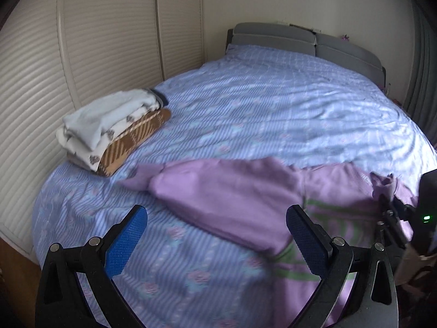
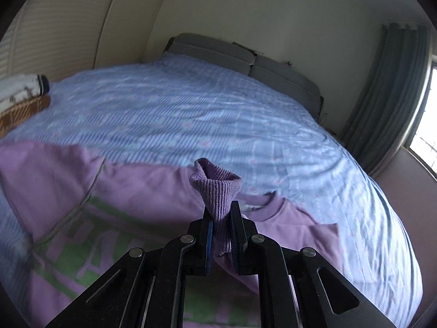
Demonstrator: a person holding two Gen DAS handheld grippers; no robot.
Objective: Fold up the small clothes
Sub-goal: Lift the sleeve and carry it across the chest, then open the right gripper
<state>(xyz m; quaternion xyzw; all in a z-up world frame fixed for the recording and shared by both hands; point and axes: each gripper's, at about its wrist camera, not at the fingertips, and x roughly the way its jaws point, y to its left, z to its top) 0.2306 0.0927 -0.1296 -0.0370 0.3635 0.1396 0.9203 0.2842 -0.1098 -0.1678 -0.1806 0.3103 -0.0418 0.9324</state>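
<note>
A lilac sweatshirt with a green print (image 1: pixel 232 194) (image 2: pixel 123 191) lies on the blue bedspread (image 1: pixel 273 109) near the foot of the bed, one sleeve folded across its body. My left gripper (image 1: pixel 215 240) hangs open above the bedspread beside the sweatshirt's left part, nothing between its blue pads (image 1: pixel 125 243). My right gripper (image 2: pixel 221 218) is shut on the ribbed lilac cuff (image 2: pixel 215 188) of the other sleeve, lifted above the garment. In the left wrist view the right gripper (image 1: pixel 390 205) shows at the right edge with lilac cloth in it.
A stack of folded clothes (image 1: pixel 112 128) (image 2: pixel 21 95), white over brown-striped, sits on the bed's left side by the ribbed wardrobe doors (image 1: pixel 82 54). A grey headboard (image 1: pixel 300 41) stands at the far end. Grey curtains (image 2: pixel 387 95) and a window are on the right.
</note>
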